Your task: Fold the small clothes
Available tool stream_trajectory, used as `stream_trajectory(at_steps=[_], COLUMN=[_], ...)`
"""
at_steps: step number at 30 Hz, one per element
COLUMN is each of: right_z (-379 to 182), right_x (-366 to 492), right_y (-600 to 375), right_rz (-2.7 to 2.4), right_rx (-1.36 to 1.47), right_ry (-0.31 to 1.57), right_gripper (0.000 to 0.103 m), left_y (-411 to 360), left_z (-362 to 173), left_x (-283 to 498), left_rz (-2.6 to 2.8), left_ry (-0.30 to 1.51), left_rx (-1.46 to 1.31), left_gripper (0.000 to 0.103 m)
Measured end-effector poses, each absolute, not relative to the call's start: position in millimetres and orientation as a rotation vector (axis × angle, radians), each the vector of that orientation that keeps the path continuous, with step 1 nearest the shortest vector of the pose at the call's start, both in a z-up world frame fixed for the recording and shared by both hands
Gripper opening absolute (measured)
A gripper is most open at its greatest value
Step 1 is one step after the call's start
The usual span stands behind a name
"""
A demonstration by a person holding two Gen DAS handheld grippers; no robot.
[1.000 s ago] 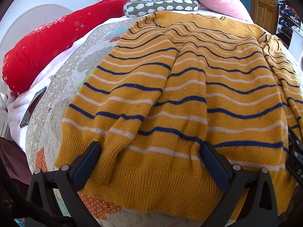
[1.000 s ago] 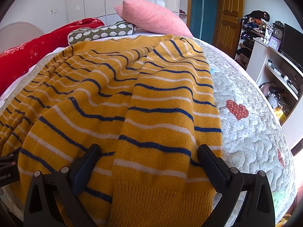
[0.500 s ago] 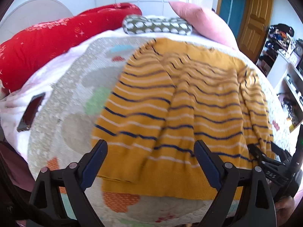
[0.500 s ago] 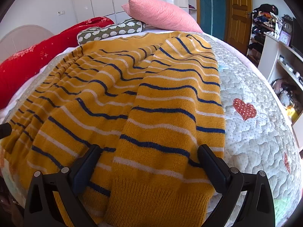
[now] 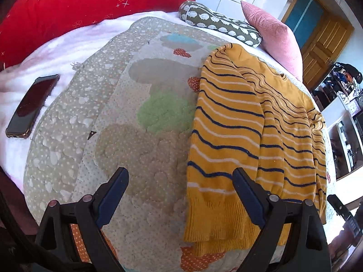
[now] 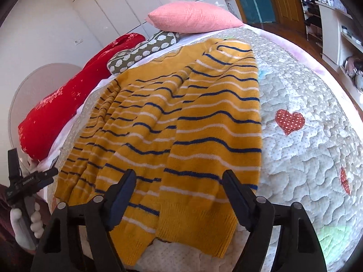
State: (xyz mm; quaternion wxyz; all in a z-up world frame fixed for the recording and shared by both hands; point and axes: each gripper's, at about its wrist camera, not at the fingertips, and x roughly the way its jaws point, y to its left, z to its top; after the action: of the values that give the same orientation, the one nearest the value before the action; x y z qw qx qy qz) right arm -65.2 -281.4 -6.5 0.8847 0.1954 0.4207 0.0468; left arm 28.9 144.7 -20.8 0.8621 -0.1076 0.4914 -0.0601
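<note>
A mustard-yellow sweater (image 5: 254, 136) with navy and white stripes lies flat on the quilted bedspread (image 5: 127, 122), both sleeves folded in over its body. In the right wrist view the sweater (image 6: 181, 124) fills the middle. My left gripper (image 5: 180, 188) is open and empty above the bed, left of the sweater's hem; its right finger overlaps the left sleeve's cuff. My right gripper (image 6: 179, 189) is open and empty above the hem near the right sleeve's cuff. The left gripper (image 6: 40, 176) also shows in the right wrist view at the far left.
A phone (image 5: 31, 106) lies on the white sheet at the left. A red bolster (image 5: 74, 9), a patterned cushion (image 5: 217, 22) and a pink pillow (image 5: 272, 34) line the head of the bed. White shelves (image 5: 347, 136) and a wooden door (image 5: 322, 40) stand to the right.
Both grippers have pulled back and up from the sweater. The left one has swung left, over the bare quilt. The sweater lies as before.
</note>
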Motion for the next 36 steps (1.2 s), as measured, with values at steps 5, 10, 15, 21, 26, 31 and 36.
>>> stream_trajectory(at_steps=[5, 10, 15, 21, 26, 31, 36], right_z=[-9, -18, -18, -22, -29, -17, -10], right_x=[-66, -65, -71, -80, -76, -77, -90], right_y=[-249, -245, -262, -242, -204, -215, -245], right_rz=[0.183, 0.161, 0.152, 0.221, 0.14, 0.199, 0.256], right_rx=[0.372, 0.385, 0.424, 0.389, 0.143, 0.163, 0.258], right_ry=[0.905, 0.917, 0.927, 0.954, 0.956, 0.954, 0.954], right_gripper=[0.08, 0.08, 0.08, 0.081, 0.06, 0.006, 0.006], left_y=[134, 105, 71, 64, 79, 78, 79], left_z=[-34, -46, -59, -59, -44, -25, -24], left_x=[45, 57, 58, 59, 52, 23, 2], left_rz=[-0.206, -0.298, -0.332, -0.275, -0.236, -0.254, -0.225], left_ry=[1.061, 1.119, 1.143, 1.145, 1.16, 1.156, 1.162], left_rx=[-0.228, -0.164, -0.089, -0.031, -0.084, -0.12, -0.137], left_gripper=[0.092, 0.092, 0.092, 0.055, 0.027, 0.026, 0.03])
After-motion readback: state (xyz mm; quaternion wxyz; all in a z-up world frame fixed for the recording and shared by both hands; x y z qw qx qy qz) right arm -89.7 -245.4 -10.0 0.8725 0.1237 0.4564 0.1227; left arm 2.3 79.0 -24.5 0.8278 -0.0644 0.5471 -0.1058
